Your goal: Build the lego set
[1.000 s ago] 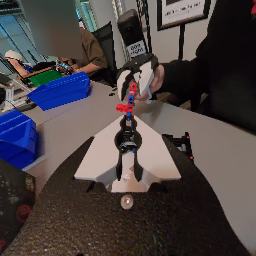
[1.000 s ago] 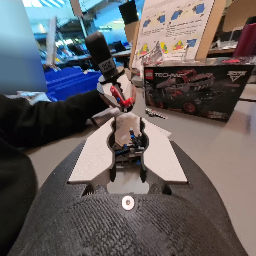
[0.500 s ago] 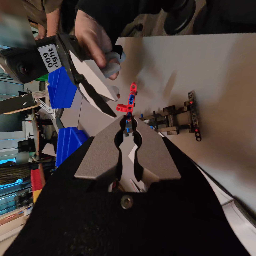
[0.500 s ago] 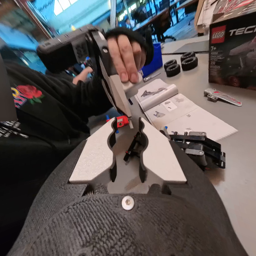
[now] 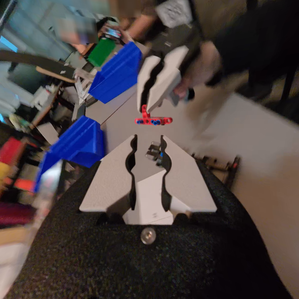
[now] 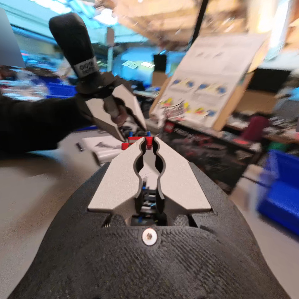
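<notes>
A red T-shaped beam with blue pins hangs above the grey table. My right gripper is shut on its short stem and holds it from above. In the right wrist view my right gripper pinches the red beam at its fingertips. My left gripper is open and empty just below the beam. It also shows in the right wrist view, its fingers spread behind the beam. The black chassis lies on the table to the right. It also shows under my right gripper.
Two blue bins and a green bin stand to the left. The open instruction booklet, the set's dark box, a leaning board with printed sheets and another blue bin surround the work spot. Left and right tips are no more than a few centimetres apart.
The red beam has passed from my left gripper to my right one. The right gripper shut on its stem; the left gripper opened and drew back below it. Both views swung round.
</notes>
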